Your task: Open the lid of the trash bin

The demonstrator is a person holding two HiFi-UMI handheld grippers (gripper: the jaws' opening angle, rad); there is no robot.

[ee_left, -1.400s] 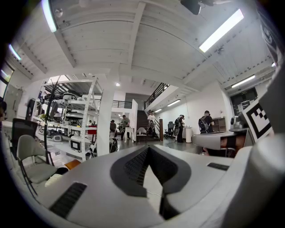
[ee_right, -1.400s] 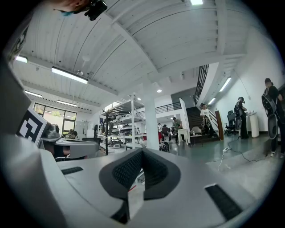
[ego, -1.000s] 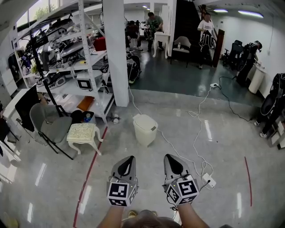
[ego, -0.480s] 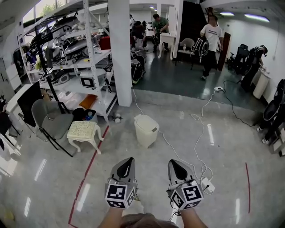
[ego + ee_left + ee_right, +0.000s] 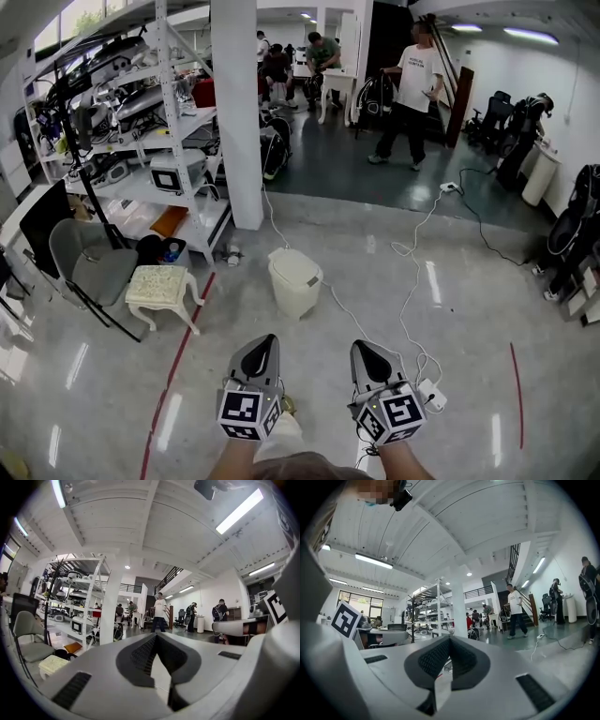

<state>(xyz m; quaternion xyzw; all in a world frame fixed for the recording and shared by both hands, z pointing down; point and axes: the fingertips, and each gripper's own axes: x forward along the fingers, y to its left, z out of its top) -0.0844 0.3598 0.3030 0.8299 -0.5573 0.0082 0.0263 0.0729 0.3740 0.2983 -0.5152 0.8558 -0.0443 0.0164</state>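
1. You are at the approach step. The trash bin (image 5: 294, 283) stands on the floor at 12 o'clock, lid (image 5: 296, 266) down, well apart from both grippers.
2. Your left gripper (image 5: 268, 343) and right gripper (image 5: 362, 347) are clenched on nothing.
3. Next, I think, you must walk closer and reach the lid's edge.
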